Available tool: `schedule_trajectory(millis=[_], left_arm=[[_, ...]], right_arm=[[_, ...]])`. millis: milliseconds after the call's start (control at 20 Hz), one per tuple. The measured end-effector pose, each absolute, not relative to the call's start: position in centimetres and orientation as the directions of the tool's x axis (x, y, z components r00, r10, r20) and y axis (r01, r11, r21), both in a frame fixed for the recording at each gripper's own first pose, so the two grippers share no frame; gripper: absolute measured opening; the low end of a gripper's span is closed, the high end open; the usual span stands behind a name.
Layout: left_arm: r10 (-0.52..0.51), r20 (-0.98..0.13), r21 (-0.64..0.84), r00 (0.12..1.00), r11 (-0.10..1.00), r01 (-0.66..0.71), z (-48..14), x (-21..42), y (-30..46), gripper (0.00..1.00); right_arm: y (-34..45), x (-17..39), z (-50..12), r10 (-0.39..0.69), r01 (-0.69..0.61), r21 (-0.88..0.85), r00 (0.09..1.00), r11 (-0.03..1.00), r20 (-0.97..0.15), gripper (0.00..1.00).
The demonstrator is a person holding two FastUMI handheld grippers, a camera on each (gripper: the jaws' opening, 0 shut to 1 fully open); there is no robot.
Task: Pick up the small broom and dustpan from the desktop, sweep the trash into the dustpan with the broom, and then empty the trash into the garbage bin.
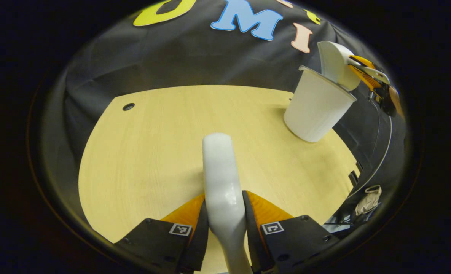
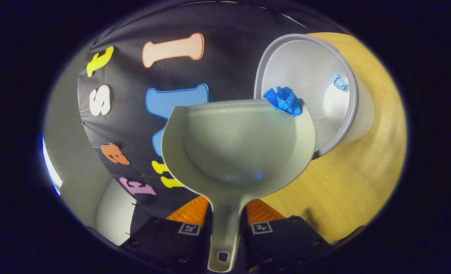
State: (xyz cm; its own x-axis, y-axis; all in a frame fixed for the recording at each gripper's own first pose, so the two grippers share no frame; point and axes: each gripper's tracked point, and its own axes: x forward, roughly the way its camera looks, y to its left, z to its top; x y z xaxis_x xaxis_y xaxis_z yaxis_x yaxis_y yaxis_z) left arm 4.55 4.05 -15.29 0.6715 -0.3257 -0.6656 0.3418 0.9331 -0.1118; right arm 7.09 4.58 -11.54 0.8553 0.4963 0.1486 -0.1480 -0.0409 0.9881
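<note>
My left gripper (image 1: 225, 207) is shut on the white broom (image 1: 221, 171), whose rounded end points out over the wooden table (image 1: 145, 160); its bristles are hidden. My right gripper (image 2: 225, 217) is shut on the handle of the pale dustpan (image 2: 236, 144), which is tipped over the white garbage bin (image 2: 305, 64). A crumpled blue paper ball (image 2: 284, 99) sits at the dustpan's lip, above the bin's mouth. A smaller blue scrap (image 2: 339, 82) lies inside the bin. In the left gripper view the bin (image 1: 316, 106) stands at the table's far right, with the dustpan (image 1: 333, 64) and the right gripper (image 1: 360, 68) tilted over its rim.
A round cable hole (image 1: 128, 106) sits at the table's far left corner. The black cloth wall (image 1: 195, 57) runs close behind the table. Beyond the table's right edge, low down, lies a crumpled pale object (image 1: 368, 199).
</note>
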Motion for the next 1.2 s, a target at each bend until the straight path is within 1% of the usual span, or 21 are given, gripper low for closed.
schedule_trajectory(millis=[100, 250, 300, 350, 400, 450, 500, 550, 600, 750, 800, 850, 950, 1000, 1050, 1200], left_arm=[[-0.324, -0.667, -0.113, 0.671, 0.934, 0.338, -15.3, 4.7, 4.0, 0.52], [-0.328, -0.668, -0.115, 0.668, 0.932, 0.343, -15.3, 4.7, 3.9, 0.52], [-0.328, -0.668, -0.112, 0.668, 0.932, 0.346, -15.3, 4.7, 3.8, 0.5], [-0.329, -0.668, -0.11, 0.668, 0.931, 0.348, -15.3, 4.7, 3.8, 0.5], [-0.329, -0.668, -0.107, 0.667, 0.93, 0.352, -15.2, 4.8, 3.8, 0.52], [-0.329, -0.668, -0.103, 0.668, 0.929, 0.355, -15.2, 4.7, 3.9, 0.5], [-0.328, -0.668, -0.099, 0.668, 0.928, 0.358, -15.1, 4.8, 3.9, 0.52], [-0.328, -0.668, -0.096, 0.667, 0.928, 0.36, -15.1, 4.8, 4.0, 0.52], [-0.328, -0.668, -0.095, 0.667, 0.928, 0.361, -15.1, 4.9, 4.1, 0.5], [-0.336, -0.669, -0.104, 0.663, 0.926, 0.363, -15.1, 5.0, 4.3, 0.52], [-0.339, -0.669, -0.105, 0.661, 0.924, 0.368, -15.0, 5.0, 4.5, 0.5], [-0.342, -0.669, -0.103, 0.66, 0.922, 0.374, -15.0, 5.0, 4.7, 0.52], [-0.35, -0.668, -0.099, 0.656, 0.916, 0.388, -14.8, 5.0, 5.4, 0.52], [-0.354, -0.667, -0.099, 0.655, 0.914, 0.394, -14.7, 5.1, 5.6, 0.52], [-0.358, -0.666, -0.1, 0.654, 0.912, 0.398, -14.7, 5.2, 5.9, 0.5], [-0.372, -0.664, -0.112, 0.648, 0.907, 0.406, -14.7, 5.5, 6.8, 0.5]], right_arm=[[4.8, 6.9, -11.3, 0.503, -0.155, 0.987, 0.85, -0.045, 0.157, 0.33], [5.0, 6.6, -10.3, 0.511, -0.179, 0.978, 0.834, -0.111, 0.21, 0.33], [5.0, 6.5, -10.0, 0.508, -0.184, 0.974, 0.831, -0.133, 0.227, 0.33], [5.1, 6.5, -9.7, 0.508, -0.187, 0.971, 0.827, -0.153, 0.239, 0.34], [5.1, 6.5, -9.5, 0.506, -0.187, 0.968, 0.827, -0.165, 0.246, 0.34], [5.2, 6.5, -9.5, 0.505, -0.189, 0.968, 0.826, -0.167, 0.249, 0.33], [5.3, 6.6, -9.5, 0.503, -0.191, 0.967, 0.827, -0.169, 0.251, 0.33], [5.3, 6.5, -9.4, 0.502, -0.194, 0.965, 0.825, -0.179, 0.259, 0.34], [5.5, 6.4, -9.2, 0.501, -0.197, 0.962, 0.824, -0.187, 0.266, 0.33], [6.0, 6.2, -8.4, 0.496, -0.212, 0.949, 0.813, -0.232, 0.303, 0.33], [6.2, 6.3, -8.1, 0.488, -0.219, 0.944, 0.813, -0.248, 0.317, 0.34], [6.4, 6.3, -7.8, 0.485, -0.223, 0.94, 0.812, -0.258, 0.326, 0.33], [6.9, 6.3, -7.6, 0.475, -0.229, 0.94, 0.817, -0.253, 0.326, 0.33], [7.4, 6.3, -7.6, 0.474, -0.233, 0.942, 0.819, -0.241, 0.323, 0.34], [7.8, 5.9, -7.7, 0.475, -0.236, 0.945, 0.82, -0.225, 0.318, 0.33], [9.7, 4.6, -8.3, 0.486, -0.245, 0.959, 0.827, -0.144, 0.284, 0.33]])
